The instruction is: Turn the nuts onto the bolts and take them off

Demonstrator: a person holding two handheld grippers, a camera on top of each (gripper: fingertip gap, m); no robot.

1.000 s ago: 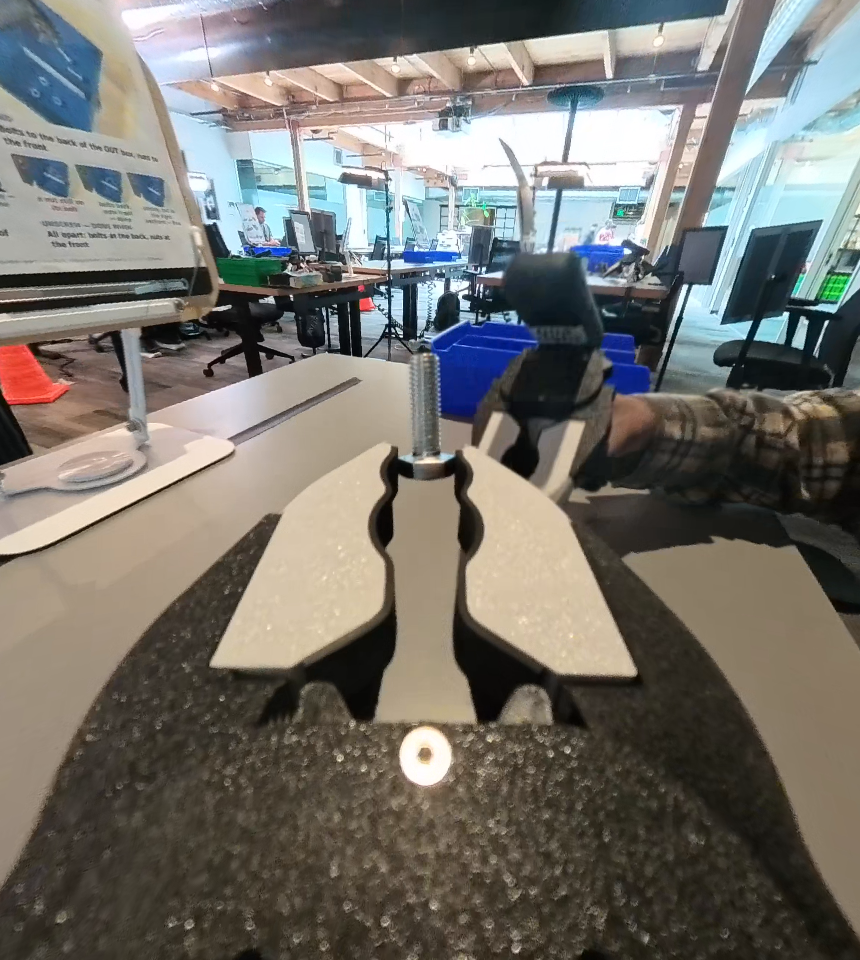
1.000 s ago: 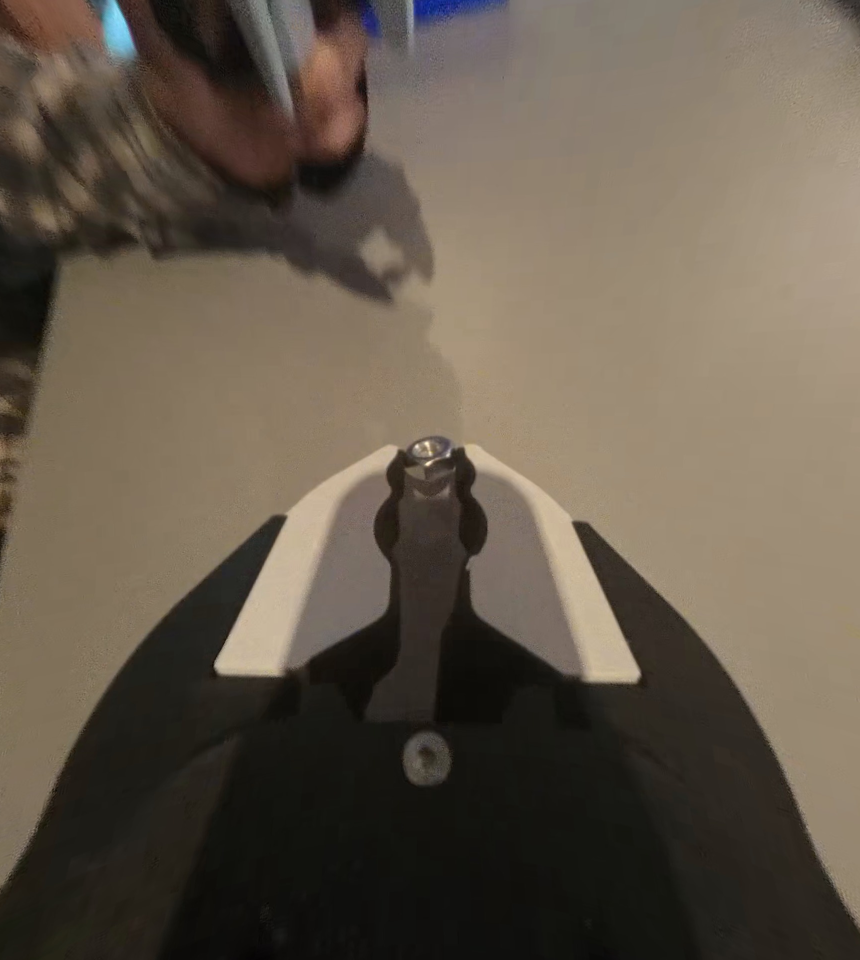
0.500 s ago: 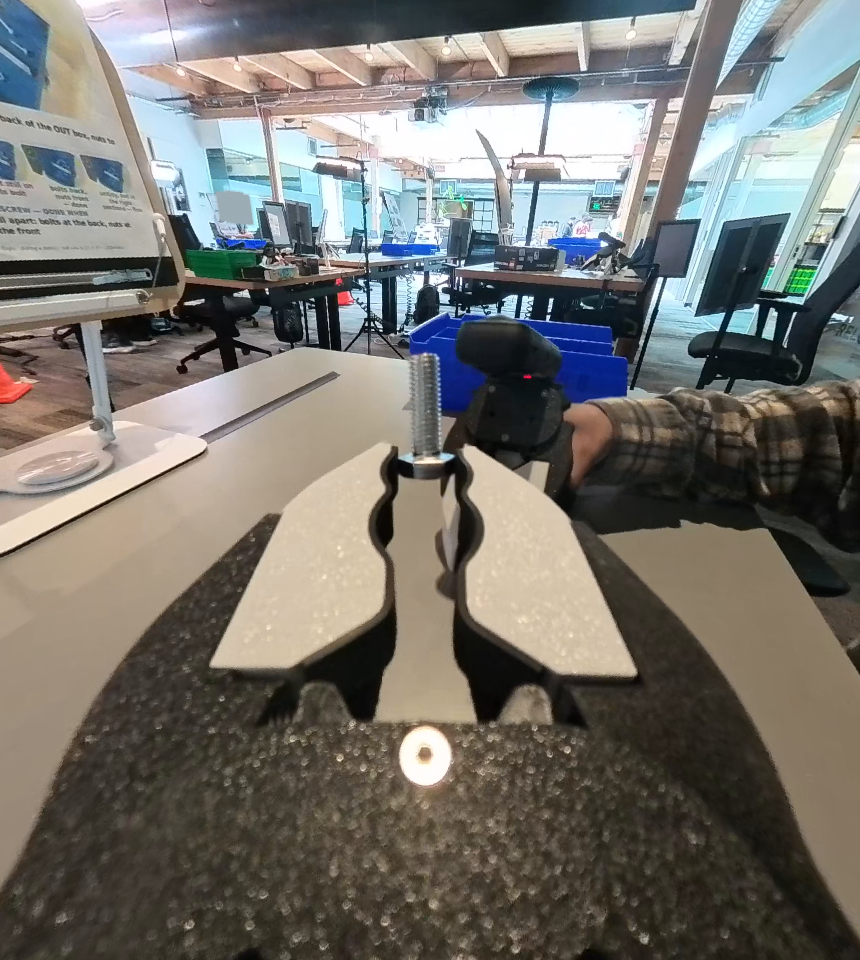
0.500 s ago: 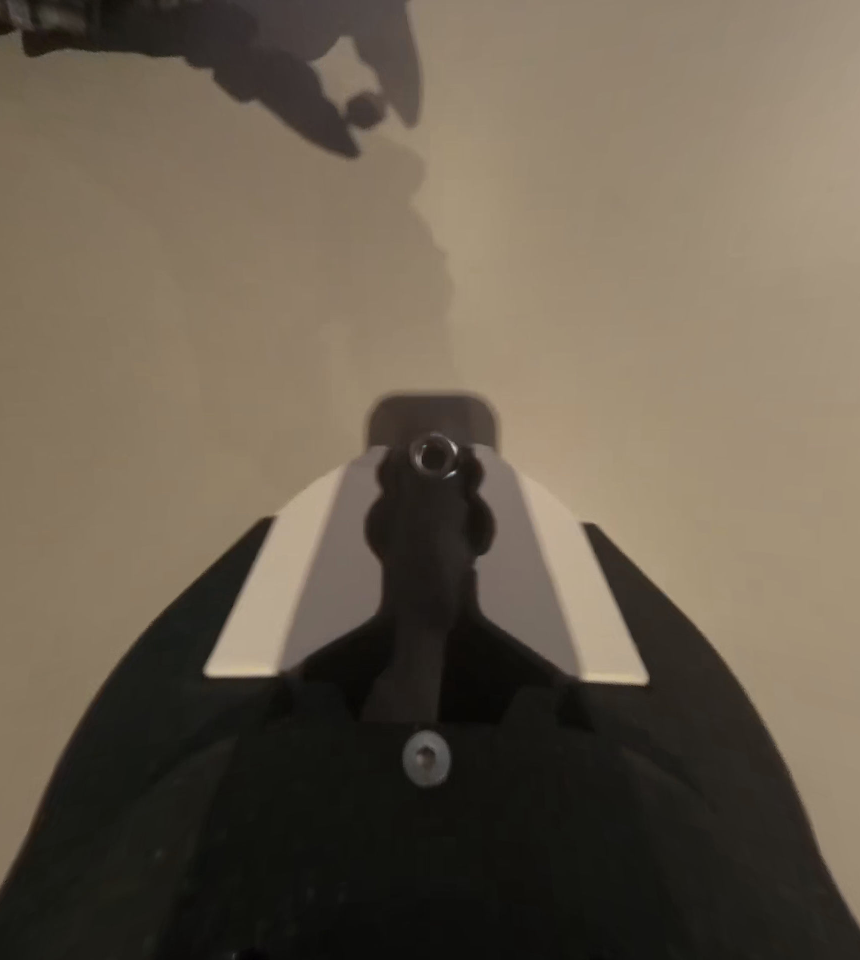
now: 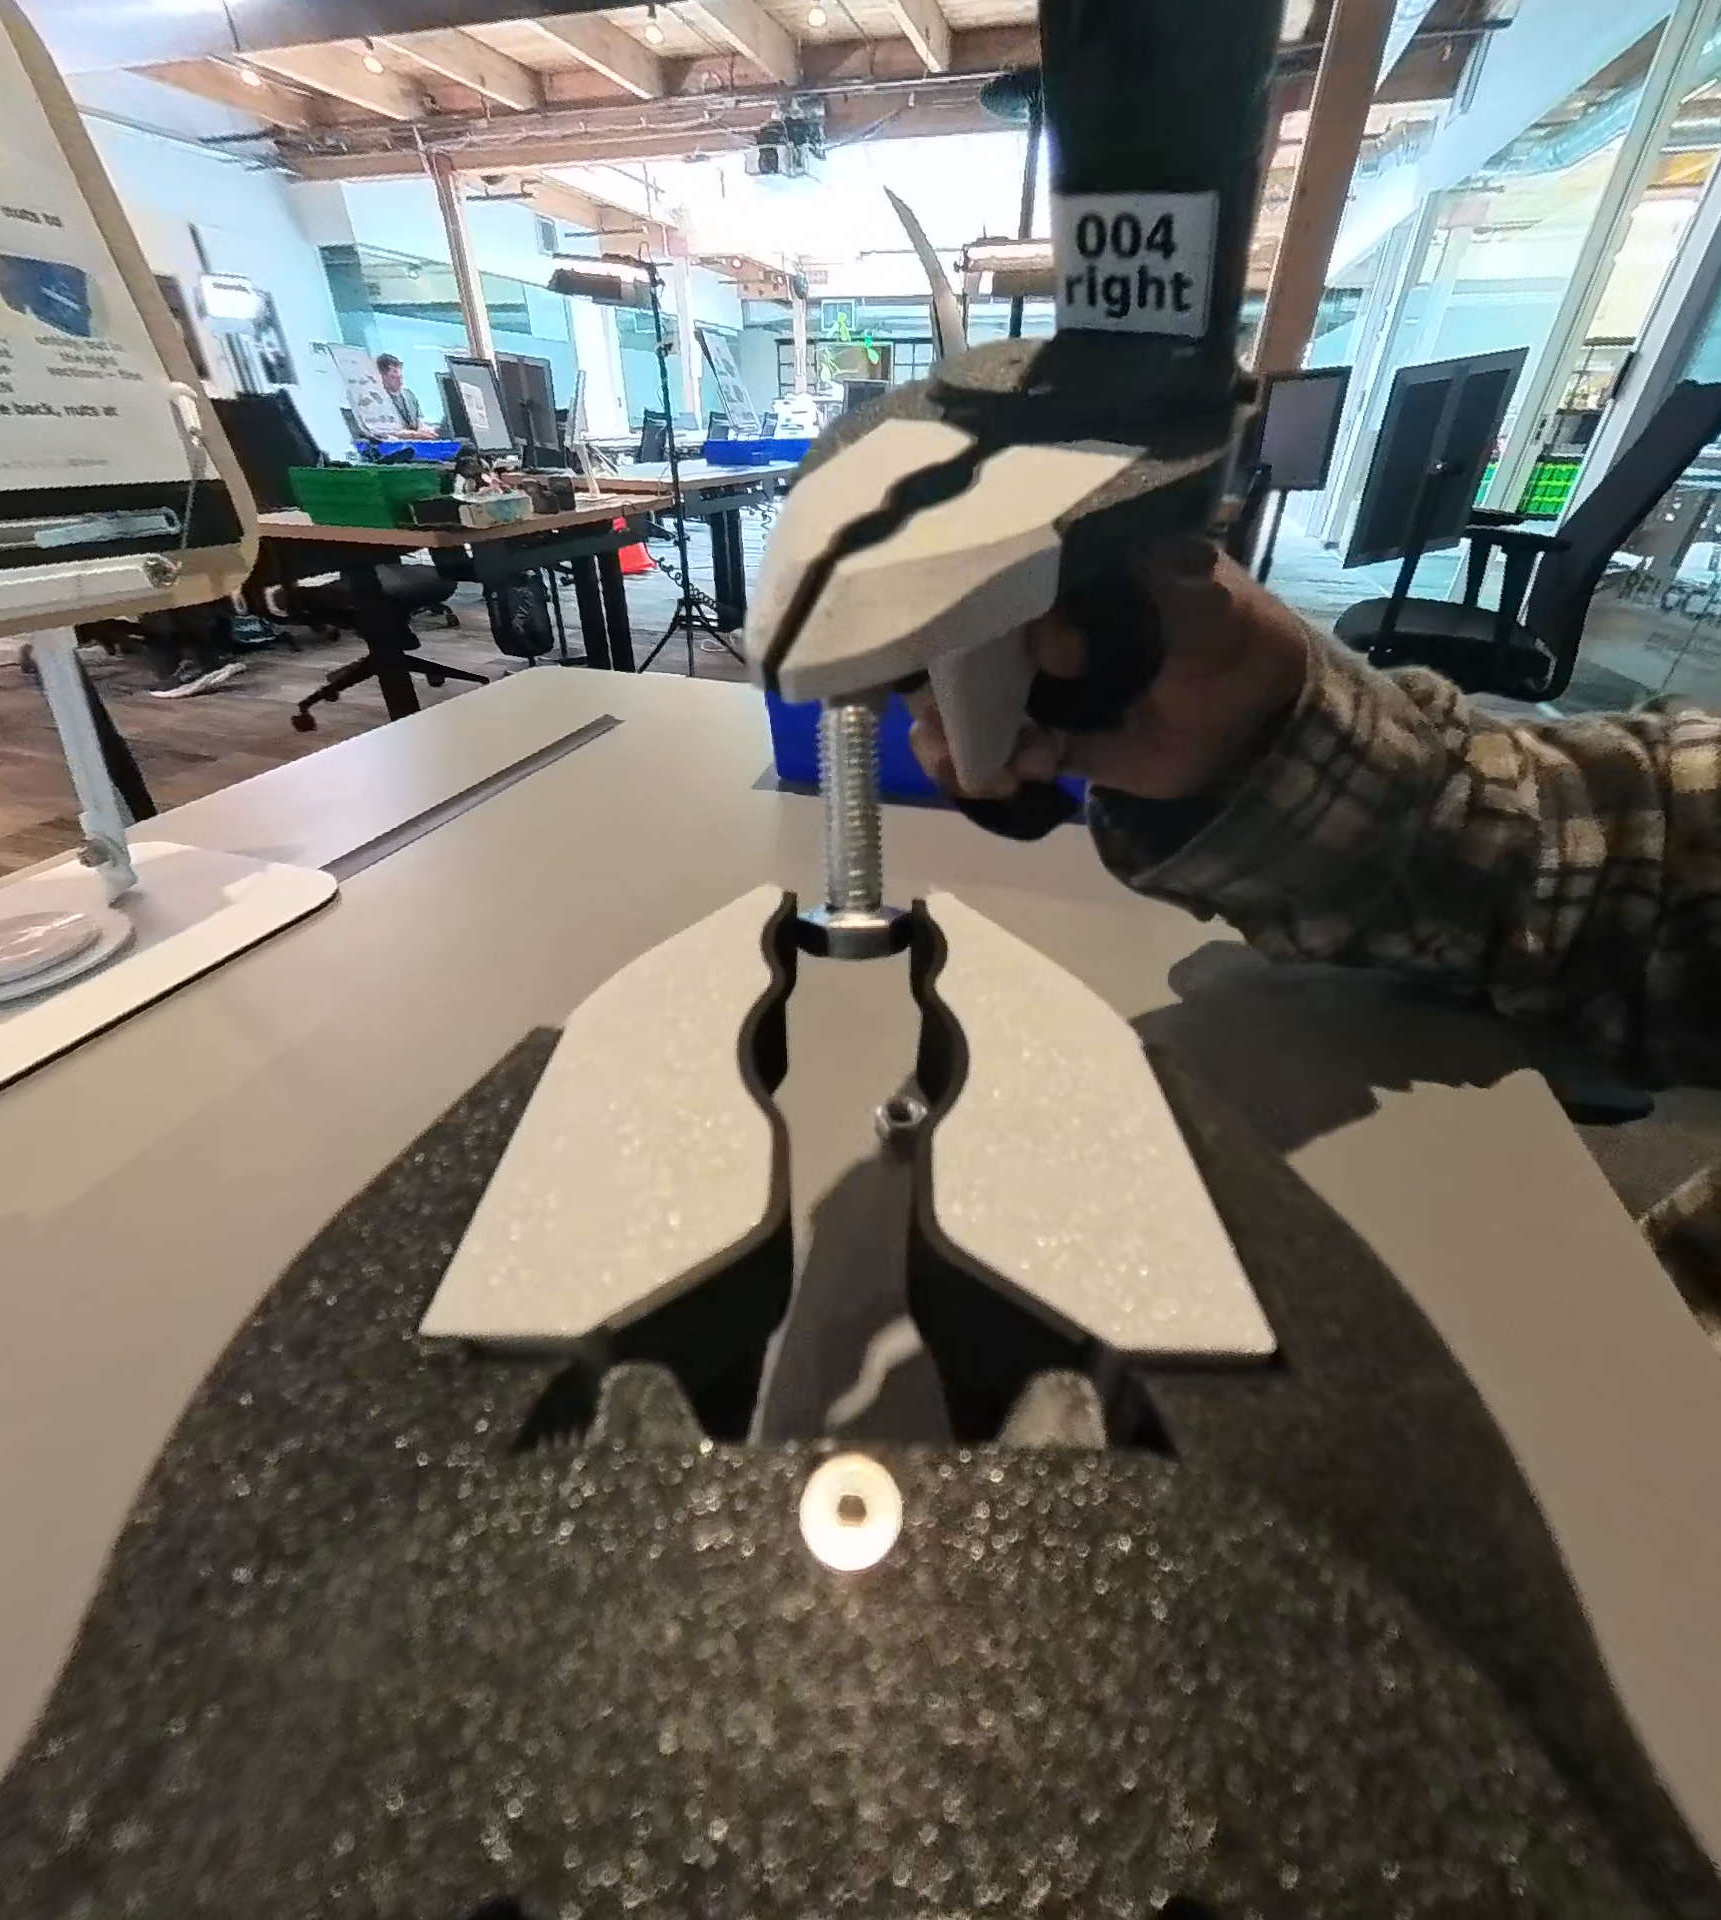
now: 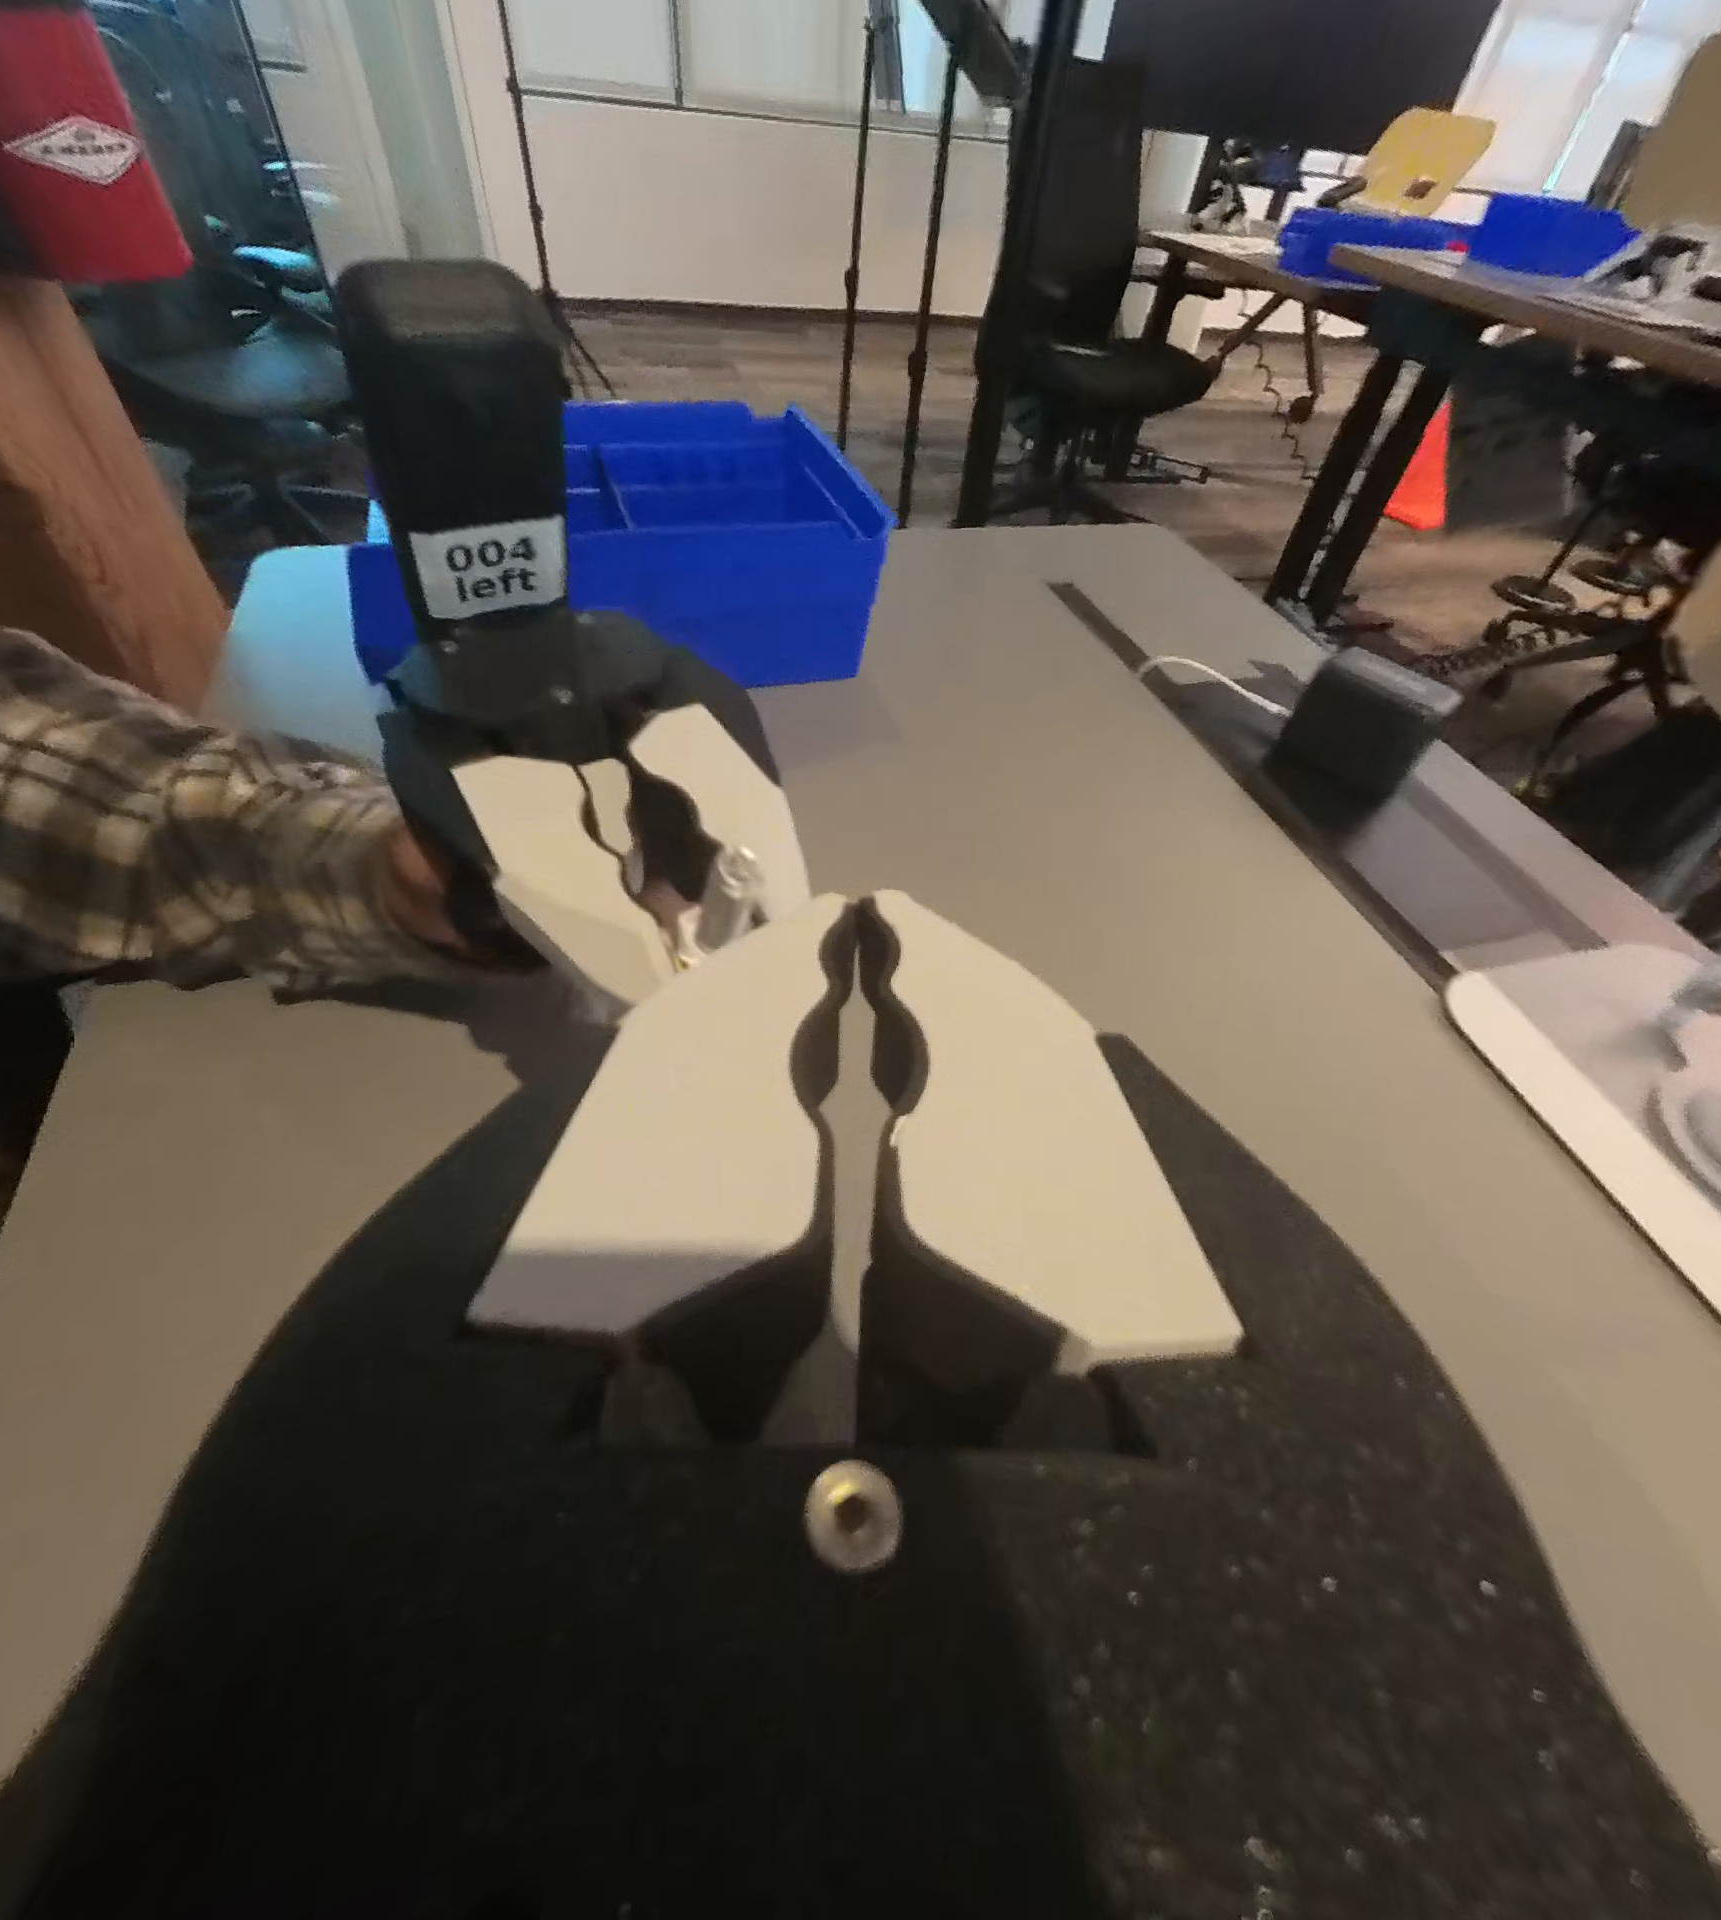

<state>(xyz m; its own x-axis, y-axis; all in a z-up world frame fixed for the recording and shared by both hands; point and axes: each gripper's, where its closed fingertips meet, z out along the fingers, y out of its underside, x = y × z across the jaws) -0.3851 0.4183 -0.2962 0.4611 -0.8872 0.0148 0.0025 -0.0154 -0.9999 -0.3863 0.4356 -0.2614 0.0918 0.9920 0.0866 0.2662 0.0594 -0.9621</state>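
My left gripper (image 5: 851, 916) is shut on the hex head of a silver bolt (image 5: 851, 810) and holds it upright, threads up, over the grey table (image 5: 420, 987). My right gripper (image 5: 783, 639) is shut, hovers level above the bolt, and its underside touches the bolt's top. No nut shows in its tips in the right wrist view (image 6: 861, 909). A small nut (image 5: 900, 1117) lies on the table below, seen through the gap between my left fingers. The right wrist view shows the left gripper (image 6: 677, 940) with the bolt (image 6: 731, 896) just beyond my right tips.
A blue divided bin (image 6: 731, 592) stands at the table's far edge behind the grippers. A document stand (image 5: 56, 312) with a white base (image 5: 108, 935) is on the left. A small black box (image 6: 1355, 727) sits by the table's slot. Plaid sleeves (image 5: 1458, 831) reach in. The left gripper's tips are roughly 4 cm from the right gripper's.
My right gripper, which pointed down at the table holding a nut, has swung up level over the bolt. The nut is out of its tips, and one now lies on the table.
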